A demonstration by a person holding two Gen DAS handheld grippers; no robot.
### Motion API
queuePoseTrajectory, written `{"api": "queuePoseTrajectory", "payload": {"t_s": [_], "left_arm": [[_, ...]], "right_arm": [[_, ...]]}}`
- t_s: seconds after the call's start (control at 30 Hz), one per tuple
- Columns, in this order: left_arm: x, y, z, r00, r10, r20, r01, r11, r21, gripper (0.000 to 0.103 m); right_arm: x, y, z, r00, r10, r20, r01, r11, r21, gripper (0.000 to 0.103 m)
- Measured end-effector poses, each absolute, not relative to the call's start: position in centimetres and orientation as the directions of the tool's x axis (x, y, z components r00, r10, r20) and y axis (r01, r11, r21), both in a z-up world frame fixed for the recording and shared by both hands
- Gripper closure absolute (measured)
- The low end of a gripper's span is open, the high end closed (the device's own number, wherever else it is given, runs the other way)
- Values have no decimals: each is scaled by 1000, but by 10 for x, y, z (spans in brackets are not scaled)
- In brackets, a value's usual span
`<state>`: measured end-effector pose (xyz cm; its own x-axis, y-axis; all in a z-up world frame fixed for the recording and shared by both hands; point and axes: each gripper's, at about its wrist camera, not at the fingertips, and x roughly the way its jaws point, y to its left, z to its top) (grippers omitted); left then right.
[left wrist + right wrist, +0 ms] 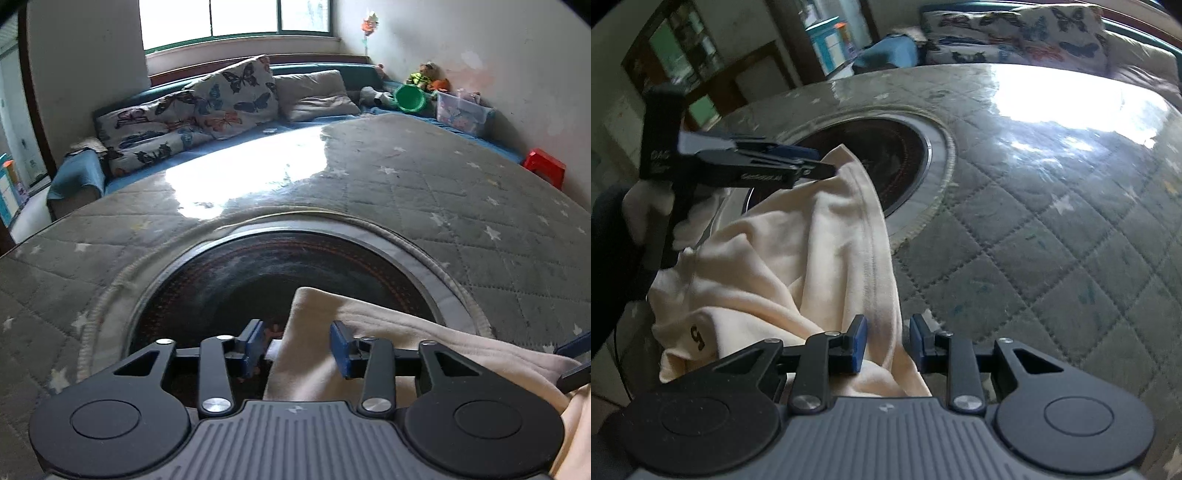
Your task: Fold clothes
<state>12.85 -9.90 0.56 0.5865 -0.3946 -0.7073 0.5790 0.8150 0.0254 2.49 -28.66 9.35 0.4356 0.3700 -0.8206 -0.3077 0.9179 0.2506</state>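
Grey quilted star-print table cover [424,192] glares under window [236,16]; butterfly cushions [236,96] behind.

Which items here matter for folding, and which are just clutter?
In play:
- cream garment
- left hand-held gripper, at the garment's edge
- right hand-held gripper, hem between its fingers
- quilted star table cover, the work surface

Lying about:
- black round inset in the table
- butterfly pillows
- green bucket
- clear storage box
- red stool
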Motion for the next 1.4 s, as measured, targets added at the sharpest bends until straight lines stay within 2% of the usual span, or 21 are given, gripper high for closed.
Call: {"api": "queuePoseTrajectory", "payload": {"t_s": [0.03, 0.1, 0.23, 0.4, 0.47, 0.57, 0.63, 0.67, 0.7, 0.73, 0.77, 0.87, 1.07, 1.17, 1.33, 1.4], "left_arm": [[128, -100, 4, 580, -403, -708, 588, 808, 22, 77], [126, -102, 2, 580, -414, -702, 603, 797, 28, 92], [119, -99, 7, 621, -405, -671, 600, 796, 74, 95], [129, -80, 24, 687, -373, -624, 529, 845, 77, 95], [135, -69, 32, 717, -354, -601, 488, 870, 70, 95], [148, -51, 46, 772, -300, -561, 402, 914, 64, 95], [156, -39, 53, 801, -262, -538, 342, 938, 53, 95], [161, -32, 56, 815, -240, -528, 307, 951, 42, 95], [165, -26, 58, 827, -217, -518, 272, 962, 31, 95], [169, -20, 59, 834, -197, -515, 243, 970, 24, 95], [174, -15, 58, 834, -181, -521, 224, 974, 19, 95], [185, 0, 51, 824, -134, -550, 179, 983, 29, 94], [170, 29, 38, 798, -111, -592, 173, 984, 48, 92], [147, 36, 36, 788, -132, -601, 205, 977, 54, 86], [97, 48, 36, 768, -177, -616, 272, 960, 63, 81], [72, 50, 35, 756, -200, -624, 306, 950, 66, 75]], "right_arm": [[26, -285, 94, 427, 370, -825, -321, 915, 244, 91], [27, -281, 96, 416, 356, -837, -340, 914, 219, 96], [32, -272, 108, 459, 285, -842, -389, 916, 98, 99], [58, -255, 134, 574, 197, -795, -433, 897, -92, 99], [75, -242, 148, 646, 149, -749, -443, 872, -208, 99], [103, -223, 166, 729, 120, -674, -424, 852, -306, 99], [121, -208, 178, 813, 98, -573, -369, 848, -379, 99], [130, -203, 183, 838, 96, -538, -341, 861, -377, 98], [138, -201, 187, 860, 93, -502, -307, 881, -361, 87], [145, -199, 190, 874, 92, -476, -282, 896, -344, 67], [149, -199, 189, 874, 96, -477, -279, 902, -329, 64], [159, -199, 184, 868, 107, -485, -274, 918, -287, 67], [155, -213, 132, 739, 107, -665, -334, 916, -223, 67], [149, -221, 107, 663, 124, -738, -349, 924, -159, 67], [107, -220, 97, 651, 163, -741, -360, 926, -111, 67], [90, -219, 100, 653, 191, -733, -373, 923, -92, 67]]}}
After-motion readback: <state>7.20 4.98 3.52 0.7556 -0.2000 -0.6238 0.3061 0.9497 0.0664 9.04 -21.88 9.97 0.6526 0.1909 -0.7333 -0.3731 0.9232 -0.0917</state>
